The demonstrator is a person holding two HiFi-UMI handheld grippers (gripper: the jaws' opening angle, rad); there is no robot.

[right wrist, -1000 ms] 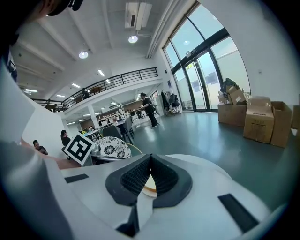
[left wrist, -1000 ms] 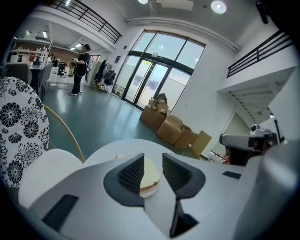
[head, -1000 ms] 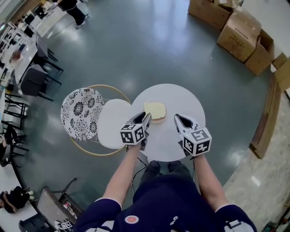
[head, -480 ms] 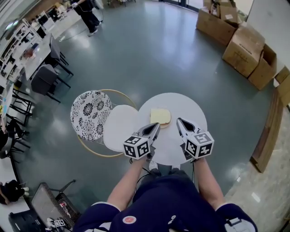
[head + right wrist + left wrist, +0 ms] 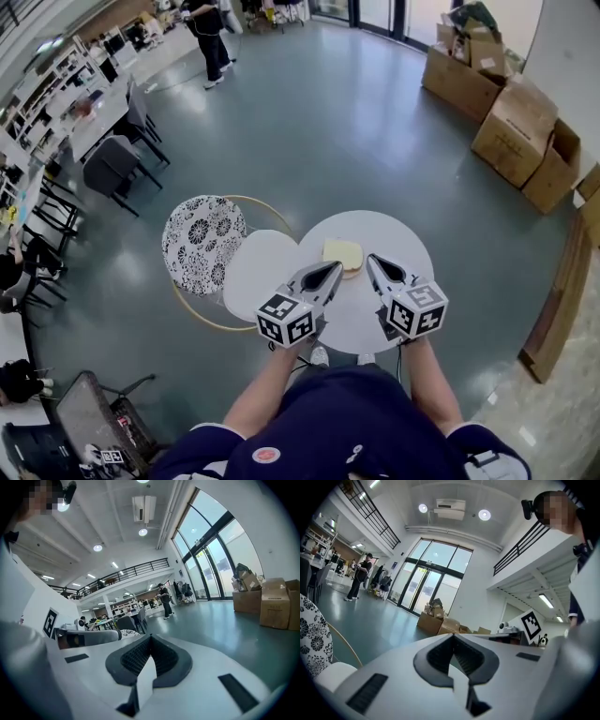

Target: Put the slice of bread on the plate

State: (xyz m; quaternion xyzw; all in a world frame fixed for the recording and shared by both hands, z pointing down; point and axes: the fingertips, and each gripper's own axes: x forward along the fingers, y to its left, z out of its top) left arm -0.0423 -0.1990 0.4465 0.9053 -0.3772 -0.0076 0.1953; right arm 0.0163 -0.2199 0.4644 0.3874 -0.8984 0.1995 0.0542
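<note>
A person in a navy top (image 5: 356, 422) holds the left gripper (image 5: 335, 267) and the right gripper (image 5: 371, 259), both with jaws together, above a round white table (image 5: 403, 244), where a slice of bread (image 5: 342, 254) lies just beyond their tips. A smaller white disc (image 5: 261, 267) and a floral-patterned round seat (image 5: 204, 242) sit at the table's left. Cardboard boxes (image 5: 511, 131) line the grey-green floor (image 5: 328, 122) beyond.

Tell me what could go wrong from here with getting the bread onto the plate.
The left gripper and right gripper are shut and empty; approaching shut would shove the bread across the table.
The bread lies flat, so jaws may tear or crush it.
The plate seems to sit beyond the table's left edge, so a loose grip could drop the bread on the floor.
</note>
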